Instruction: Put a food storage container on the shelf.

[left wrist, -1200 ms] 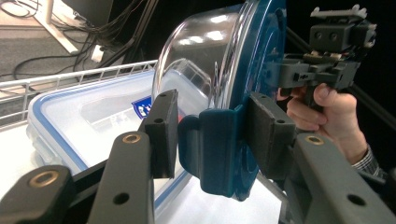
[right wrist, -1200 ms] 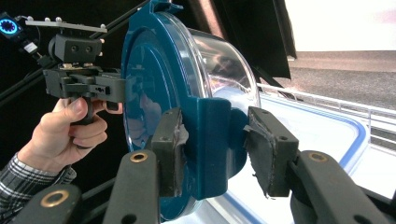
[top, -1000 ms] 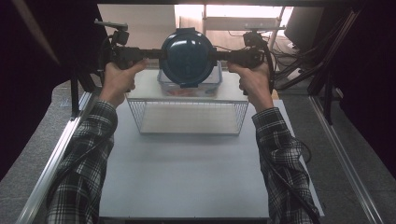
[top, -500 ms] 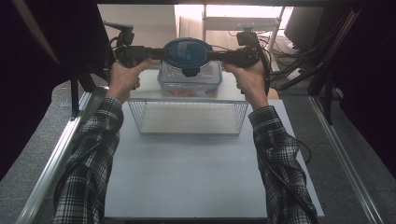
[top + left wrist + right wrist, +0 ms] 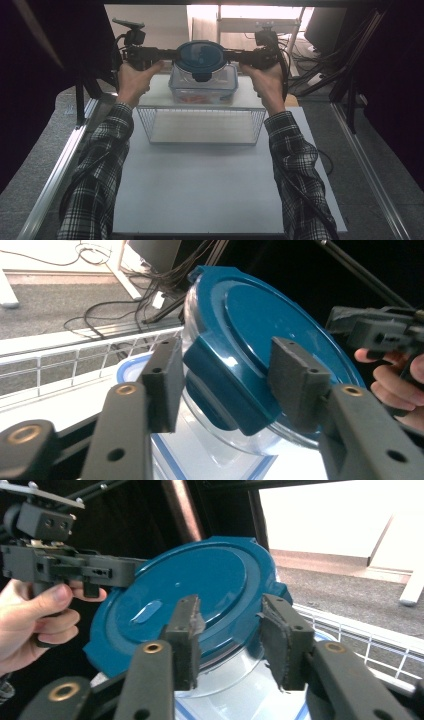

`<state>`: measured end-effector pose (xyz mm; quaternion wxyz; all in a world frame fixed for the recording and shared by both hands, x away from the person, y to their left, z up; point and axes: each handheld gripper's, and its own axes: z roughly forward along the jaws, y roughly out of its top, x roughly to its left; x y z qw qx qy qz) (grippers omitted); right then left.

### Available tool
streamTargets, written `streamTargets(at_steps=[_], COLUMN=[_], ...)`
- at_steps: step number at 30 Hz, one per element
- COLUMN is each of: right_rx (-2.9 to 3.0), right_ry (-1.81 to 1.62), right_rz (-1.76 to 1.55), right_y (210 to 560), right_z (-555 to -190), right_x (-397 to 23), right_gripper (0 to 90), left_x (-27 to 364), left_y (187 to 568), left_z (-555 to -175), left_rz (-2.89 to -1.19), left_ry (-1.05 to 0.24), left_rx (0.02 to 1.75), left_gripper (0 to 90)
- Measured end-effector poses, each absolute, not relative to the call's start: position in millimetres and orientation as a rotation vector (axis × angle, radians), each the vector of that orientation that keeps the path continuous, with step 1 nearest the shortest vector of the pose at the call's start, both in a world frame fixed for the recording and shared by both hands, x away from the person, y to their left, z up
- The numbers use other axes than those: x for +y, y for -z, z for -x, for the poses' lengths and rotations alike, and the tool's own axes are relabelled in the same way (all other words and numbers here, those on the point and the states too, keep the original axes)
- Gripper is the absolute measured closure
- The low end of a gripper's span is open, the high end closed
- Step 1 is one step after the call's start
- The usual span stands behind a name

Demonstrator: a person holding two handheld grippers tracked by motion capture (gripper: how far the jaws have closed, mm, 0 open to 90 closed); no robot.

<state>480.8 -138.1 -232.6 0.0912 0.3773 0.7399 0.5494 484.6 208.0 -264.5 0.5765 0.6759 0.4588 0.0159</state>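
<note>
I have the round container [image 5: 201,57] slung between both tools. It is tilted, with its blue lid [image 5: 280,325] leaning over. The left tool [image 5: 225,385] straddles a side clasp [image 5: 227,390] of the lid and looks to be pinching it. Its jaws have just been closing a little on that clasp. Directly opposite, the right tool [image 5: 230,640] pinches the far rim of the lid. Its jaws have just been easing apart, with the rim between them, so I judge that grip the weaker one.

Just below both tools sits a clear rectangular box [image 5: 202,92] with a blue rim. The wire basket [image 5: 200,125] is nearer my wrists, on the white desk [image 5: 200,195].

To do this step well, I would firm up the right pinch before anything else. Then I would level the container by turning both wrists together, keeping the tools in line through its middle so neither side twists loose. I would lower it slowly and squarely towards the box, and let go only once its base sits flat.
</note>
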Motion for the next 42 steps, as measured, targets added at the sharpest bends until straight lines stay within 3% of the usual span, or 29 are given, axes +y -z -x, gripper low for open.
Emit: streamTargets(at_steps=[6, 9, 13, 15, 23, 33, 42], right_rx=[2.217, 2.214, 2.202, 2.2, 2.211, 2.247, 2.193], right_ry=[-1.571, -1.559, -1.554, -1.564, -1.605, -1.525, -1.467], right_rz=[-1.105, -1.104, -1.098, -1.1, -1.056, -1.011, -1.057], right_y=[234.7, 234.1, 233.7, 234.2, 239.8, 246.9, 245.5], right_z=[-478.1, -475.5, -473.4, -471.9, -462.6, -452.8, -458.2], right_x=[-133.6, -135.0, -138.2, -140.7, -140.0, -142.0, -143.5], right_gripper=[57.1, 57.3, 55.1, 53.4, 47.9, 63.9, 69.9], left_x=[201.3, 196.5, 197.0, 201.9, 208.6, 211.6, 206.2], left_y=[258.9, 257.3, 253.3, 251.9, 253.1, 261.4, 264.7], left_z=[-485.5, -485.3, -478.8, -475.0, -460.8, -449.4, -447.6], left_rz=[-1.601, -1.597, -1.635, -1.61, -1.627, -1.636, -1.648], left_ry=[-0.145, -0.163, -0.248, -0.229, -0.242, -0.202, -0.176], left_rx=[1.071, 1.078, 1.079, 1.065, 1.033, 0.999, 0.974], left_gripper=[61.3, 62.3, 51.9, 48.3, 42.7, 52.2, 55.4])
